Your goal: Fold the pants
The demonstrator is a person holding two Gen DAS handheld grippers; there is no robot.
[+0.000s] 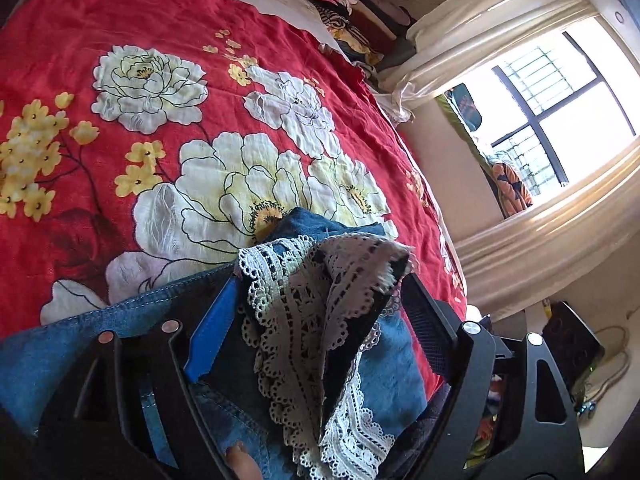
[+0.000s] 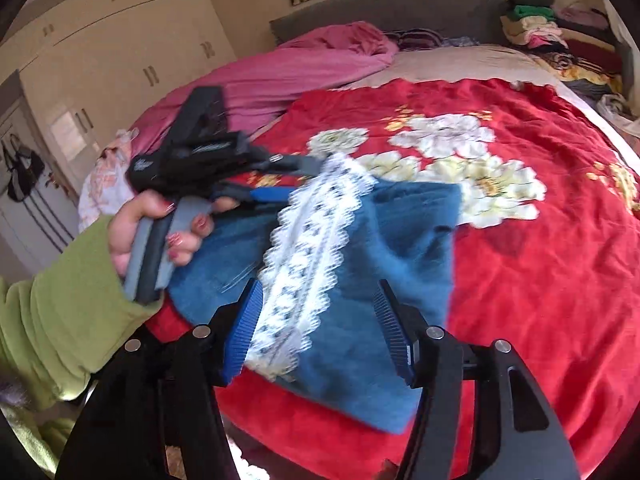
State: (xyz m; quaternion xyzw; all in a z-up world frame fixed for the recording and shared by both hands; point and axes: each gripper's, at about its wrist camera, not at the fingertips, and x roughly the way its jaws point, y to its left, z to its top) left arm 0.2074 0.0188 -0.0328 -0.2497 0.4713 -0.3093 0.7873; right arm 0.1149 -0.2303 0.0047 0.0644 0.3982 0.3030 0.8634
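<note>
One pair of blue denim pants [image 2: 360, 280] with a white lace trim [image 2: 312, 248] lies bunched on the near part of the red flowered bedspread [image 2: 540, 280]; motion blur smears the lace in the right wrist view, and the pants' lower part is cut off behind the gripper frames. Two grippers show. The left gripper [image 1: 324, 300] stands wide, with lace loose between its fingers. The right gripper [image 2: 320, 320] is spread around the cloth, pads not pressing. One green sleeve [image 2: 52, 312] is visible.
</note>
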